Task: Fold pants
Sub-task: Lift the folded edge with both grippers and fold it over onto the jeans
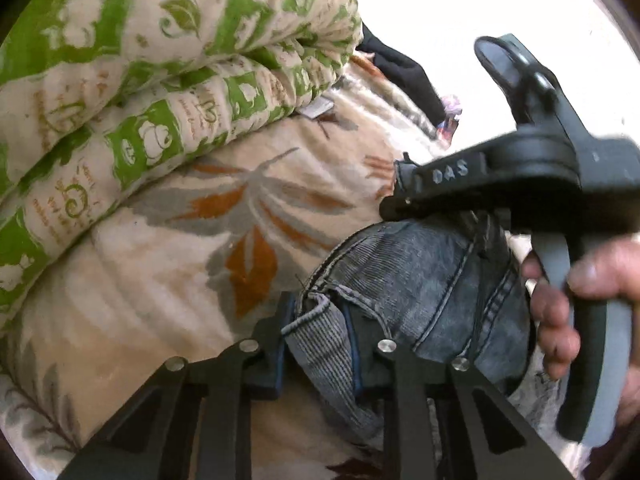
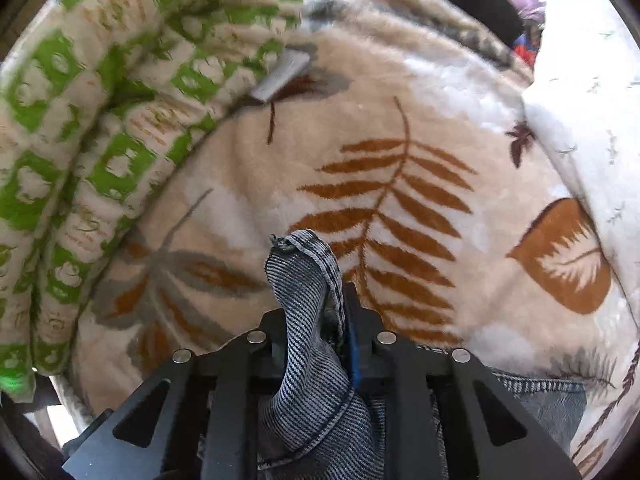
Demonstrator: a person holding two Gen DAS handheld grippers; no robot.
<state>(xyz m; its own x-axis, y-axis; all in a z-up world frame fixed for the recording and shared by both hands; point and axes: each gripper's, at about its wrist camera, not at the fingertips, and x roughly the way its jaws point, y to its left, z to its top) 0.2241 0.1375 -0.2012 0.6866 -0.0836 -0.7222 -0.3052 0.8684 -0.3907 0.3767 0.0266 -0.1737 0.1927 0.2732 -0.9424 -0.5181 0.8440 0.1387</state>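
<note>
The pants are grey-blue denim jeans (image 1: 404,280) lying bunched on a beige leaf-print blanket (image 1: 168,264). My left gripper (image 1: 318,320) is shut on a hem edge of the jeans at the lower middle of the left wrist view. My right gripper (image 2: 320,312) is shut on another fold of the jeans (image 2: 308,280), which sticks up between its jaws. In the left wrist view the right gripper (image 1: 404,196) also shows, held by a hand (image 1: 560,308) just beyond the jeans.
A folded green-and-cream quilt (image 1: 132,92) lies along the left on the blanket (image 2: 420,128). A black garment (image 1: 400,68) lies at the far edge. A white patterned cloth (image 2: 592,128) lies at the right.
</note>
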